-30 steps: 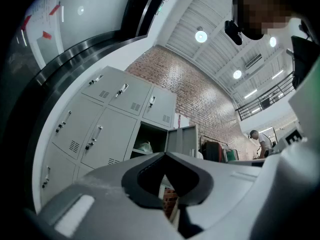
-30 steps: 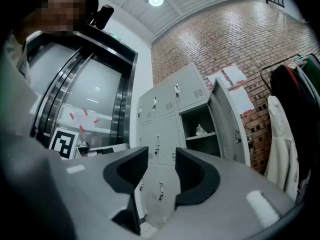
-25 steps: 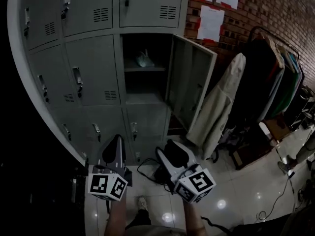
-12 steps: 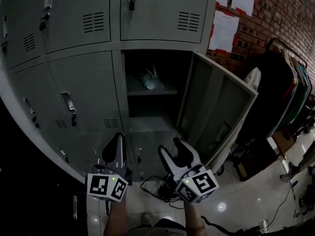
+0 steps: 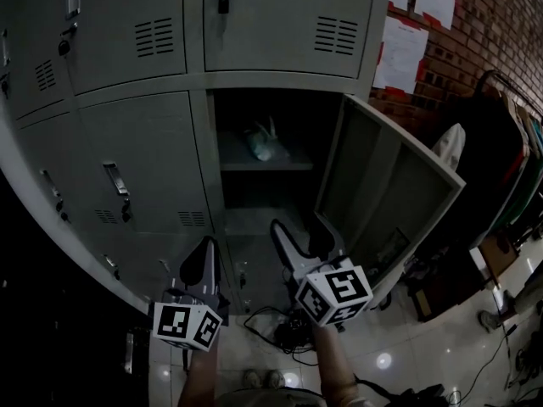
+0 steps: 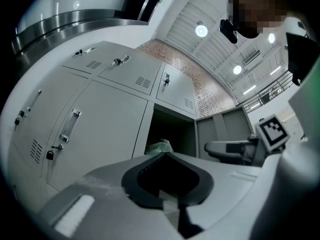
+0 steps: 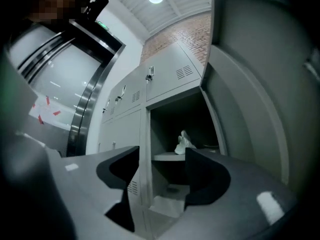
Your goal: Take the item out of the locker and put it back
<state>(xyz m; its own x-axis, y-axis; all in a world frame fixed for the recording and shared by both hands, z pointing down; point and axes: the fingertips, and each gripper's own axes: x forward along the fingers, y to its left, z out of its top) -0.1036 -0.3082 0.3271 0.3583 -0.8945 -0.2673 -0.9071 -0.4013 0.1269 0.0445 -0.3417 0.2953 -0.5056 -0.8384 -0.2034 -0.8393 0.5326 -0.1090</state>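
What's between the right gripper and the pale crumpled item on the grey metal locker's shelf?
Only open air. In the right gripper view, the right gripper, its jaws just opening and empty, points toward the pale crumpled item with nothing in the way.

I am in a staff locker room or changing area. A bank of grey metal lockers [image 5: 144,151] with latch handles fills the wall before me. White paper notices [image 5: 399,53] are stuck on a red brick wall [image 5: 488,15], hanging coats [image 5: 450,147] crowd one side, and the glossy tiled floor [image 5: 424,346] reflects lamps.
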